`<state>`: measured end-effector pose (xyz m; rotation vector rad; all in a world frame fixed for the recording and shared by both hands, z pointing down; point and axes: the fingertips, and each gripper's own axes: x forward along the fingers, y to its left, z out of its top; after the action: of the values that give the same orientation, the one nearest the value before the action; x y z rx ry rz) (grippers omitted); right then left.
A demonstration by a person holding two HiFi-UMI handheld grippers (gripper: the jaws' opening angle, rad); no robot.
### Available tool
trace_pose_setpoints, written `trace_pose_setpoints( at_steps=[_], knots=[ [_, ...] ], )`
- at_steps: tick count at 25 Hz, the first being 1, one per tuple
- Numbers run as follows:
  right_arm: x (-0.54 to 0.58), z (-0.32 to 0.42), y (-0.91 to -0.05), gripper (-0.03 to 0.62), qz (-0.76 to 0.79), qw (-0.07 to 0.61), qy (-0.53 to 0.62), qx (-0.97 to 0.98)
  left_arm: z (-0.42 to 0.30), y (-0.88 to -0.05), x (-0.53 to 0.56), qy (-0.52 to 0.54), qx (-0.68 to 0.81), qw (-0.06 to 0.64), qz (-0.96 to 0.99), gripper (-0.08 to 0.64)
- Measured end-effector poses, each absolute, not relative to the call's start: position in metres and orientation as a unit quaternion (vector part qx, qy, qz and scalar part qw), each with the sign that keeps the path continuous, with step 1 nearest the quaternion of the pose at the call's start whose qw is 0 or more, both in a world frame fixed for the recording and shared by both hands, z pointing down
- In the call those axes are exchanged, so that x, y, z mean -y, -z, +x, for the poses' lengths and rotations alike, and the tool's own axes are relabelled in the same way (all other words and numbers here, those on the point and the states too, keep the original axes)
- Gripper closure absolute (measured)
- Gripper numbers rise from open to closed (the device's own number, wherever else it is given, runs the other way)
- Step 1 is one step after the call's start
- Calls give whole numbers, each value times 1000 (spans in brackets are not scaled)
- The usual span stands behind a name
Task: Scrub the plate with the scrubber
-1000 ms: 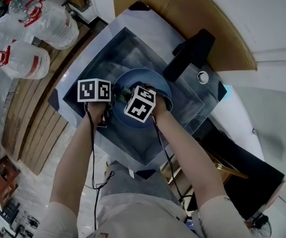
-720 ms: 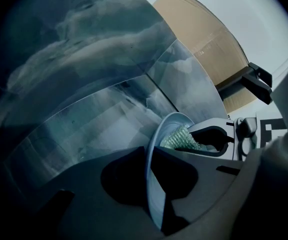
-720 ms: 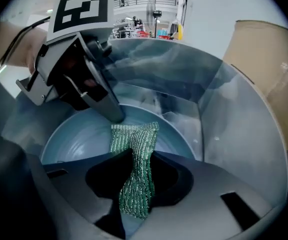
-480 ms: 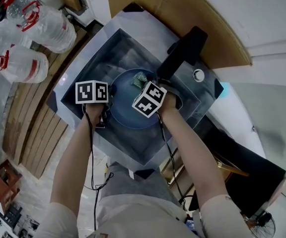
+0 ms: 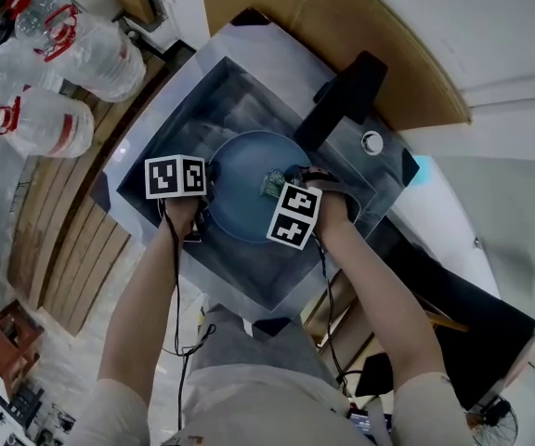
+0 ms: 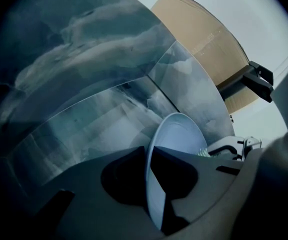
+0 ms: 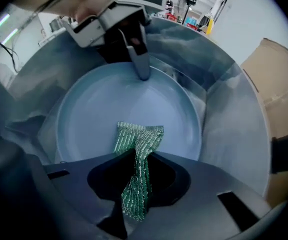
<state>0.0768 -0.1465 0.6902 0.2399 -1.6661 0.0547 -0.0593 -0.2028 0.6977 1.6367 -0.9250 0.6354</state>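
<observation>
A light blue plate [image 5: 244, 189] lies tilted in the steel sink [image 5: 202, 100]. My left gripper [image 5: 208, 191] is shut on the plate's left rim; in the left gripper view the plate [image 6: 176, 149] stands edge-on between the jaws of the left gripper [image 6: 151, 184]. My right gripper [image 5: 281, 186] is shut on a green mesh scrubber [image 5: 271, 183], whose free end rests on the plate's right part. In the right gripper view the scrubber [image 7: 136, 159] hangs from the right gripper [image 7: 136, 171] over the plate [image 7: 99, 114], and the left gripper's fingers [image 7: 139, 59] clamp the far rim.
A black faucet [image 5: 346, 96] reaches over the sink's far right corner. A brown cardboard sheet [image 5: 295, 7] leans behind the sink. Several large water bottles [image 5: 58, 63] stand on the wooden floor at the left. A round hole [image 5: 371, 142] sits in the sink's deck beside the faucet.
My right gripper has moved with the scrubber across the plate, first toward the far rim, then back and right to the near right part. The left gripper has kept its hold.
</observation>
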Motion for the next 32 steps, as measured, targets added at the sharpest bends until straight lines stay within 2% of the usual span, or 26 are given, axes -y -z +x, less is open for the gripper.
trace_pose_setpoints(
  at_steps=[9,13,16,22,27,32],
  knots=[
    [96,-7,-692,485,33,600,-26,799,-61,-699,200,-249,395,568,678,508],
    [128,-17,-693,479,85,569,-66,815,-62,-699,202,-232,402,576,673,505],
    [167,-14,-693,479,148,555,-75,815,-63,-699,201,-214,405,591,664,502],
    [212,-5,-690,482,224,567,21,793,-64,-698,202,-216,408,587,665,502],
    [238,29,-688,483,308,545,-6,780,-63,-699,202,-221,409,582,667,502],
    [235,73,-691,488,298,602,-7,741,-64,-699,202,-225,412,574,672,503]
  ],
)
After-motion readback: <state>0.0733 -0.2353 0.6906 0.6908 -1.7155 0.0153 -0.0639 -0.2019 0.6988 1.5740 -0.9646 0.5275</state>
